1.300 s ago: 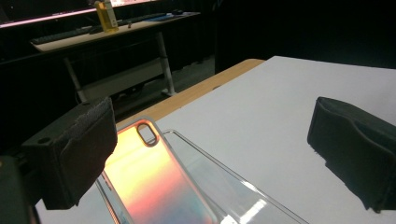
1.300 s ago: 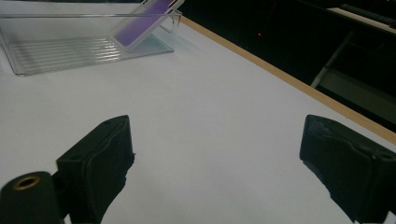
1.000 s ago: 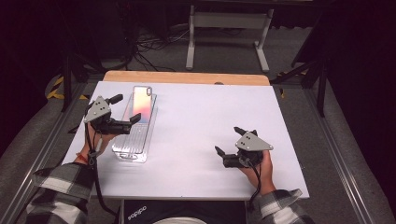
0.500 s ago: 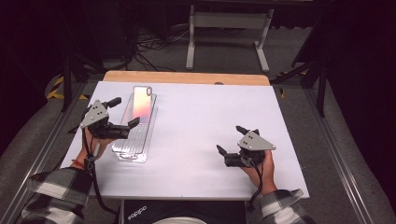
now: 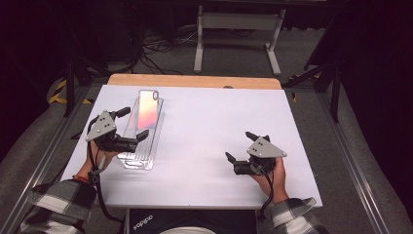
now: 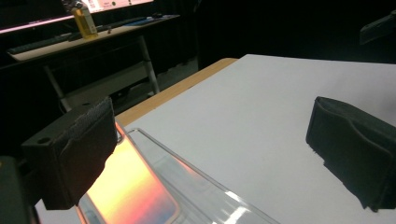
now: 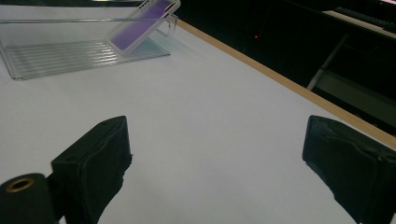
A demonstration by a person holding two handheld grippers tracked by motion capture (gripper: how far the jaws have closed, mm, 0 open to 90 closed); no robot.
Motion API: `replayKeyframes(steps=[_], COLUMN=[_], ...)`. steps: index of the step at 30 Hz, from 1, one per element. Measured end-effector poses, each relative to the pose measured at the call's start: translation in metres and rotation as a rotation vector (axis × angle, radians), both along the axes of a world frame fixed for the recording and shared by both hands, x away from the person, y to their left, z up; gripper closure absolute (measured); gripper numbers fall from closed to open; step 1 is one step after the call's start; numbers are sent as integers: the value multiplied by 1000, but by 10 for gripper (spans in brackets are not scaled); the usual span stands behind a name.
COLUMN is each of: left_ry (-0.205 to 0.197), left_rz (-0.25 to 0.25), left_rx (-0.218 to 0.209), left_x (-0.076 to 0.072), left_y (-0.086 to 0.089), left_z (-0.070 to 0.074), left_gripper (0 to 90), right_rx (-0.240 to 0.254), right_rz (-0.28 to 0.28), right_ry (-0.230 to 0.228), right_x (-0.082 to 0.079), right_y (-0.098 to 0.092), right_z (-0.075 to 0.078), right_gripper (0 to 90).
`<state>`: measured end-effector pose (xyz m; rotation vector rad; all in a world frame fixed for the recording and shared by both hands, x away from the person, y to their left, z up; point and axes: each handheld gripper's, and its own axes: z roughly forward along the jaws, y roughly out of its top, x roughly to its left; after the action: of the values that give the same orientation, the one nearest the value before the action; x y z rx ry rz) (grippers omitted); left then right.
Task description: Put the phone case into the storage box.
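Note:
A clear plastic tray (image 5: 139, 148) lies on the left part of the white table (image 5: 209, 117). A phone (image 5: 148, 109) with an orange-pink sheen leans in its far end. My left gripper (image 5: 134, 124) hovers open over the tray's left side. In the left gripper view the phone (image 6: 133, 189) and the tray's wall (image 6: 205, 189) lie between the wide-apart jaws of the left gripper (image 6: 210, 126), which touch nothing. My right gripper (image 5: 238, 145) rests open low over bare table at the right. The right gripper view looks past the open right gripper (image 7: 215, 140) to the tray (image 7: 60, 56) and the phone (image 7: 144, 21).
A wooden strip (image 5: 195, 81) runs along the table's far edge. Behind it stands a grey metal stand (image 5: 238, 29) on dark floor, with cables. A yellow bottle (image 6: 85, 21) stands on a distant desk. The person's plaid sleeves (image 5: 58, 202) come in at the near edge.
My left gripper has drawn back a little along the tray toward the person, still open. The right gripper, tray and phone have stayed put.

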<state>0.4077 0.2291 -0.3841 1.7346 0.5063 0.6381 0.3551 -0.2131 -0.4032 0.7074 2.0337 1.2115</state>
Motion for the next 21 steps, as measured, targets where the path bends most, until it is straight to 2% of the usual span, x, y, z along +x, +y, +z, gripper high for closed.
replayKeyframes(steps=[5, 10, 11, 18, 21], left_ry=[-16, -16, -10, -10, -12], left_rz=[-15, -32, -34, -50, -55], left_rx=[3, 8, -4, -14, -4], left_x=[-7, -11, -13, -17, -19], left_y=[-4, -6, -7, -8, -9], left_z=[1, 2, 2, 2, 2], left_gripper=[26, 29, 29, 29, 30], right_rx=[1, -5, -6, -7, -5], right_rz=[1, 5, 6, 10, 10], right_ry=[-6, -10, -9, -12, -14], right_x=[-1, -1, -1, -2, -3], right_y=[0, 1, 1, 2, 2], right_z=[0, 0, 0, -1, 0], right_gripper=[80, 80, 80, 80, 80])
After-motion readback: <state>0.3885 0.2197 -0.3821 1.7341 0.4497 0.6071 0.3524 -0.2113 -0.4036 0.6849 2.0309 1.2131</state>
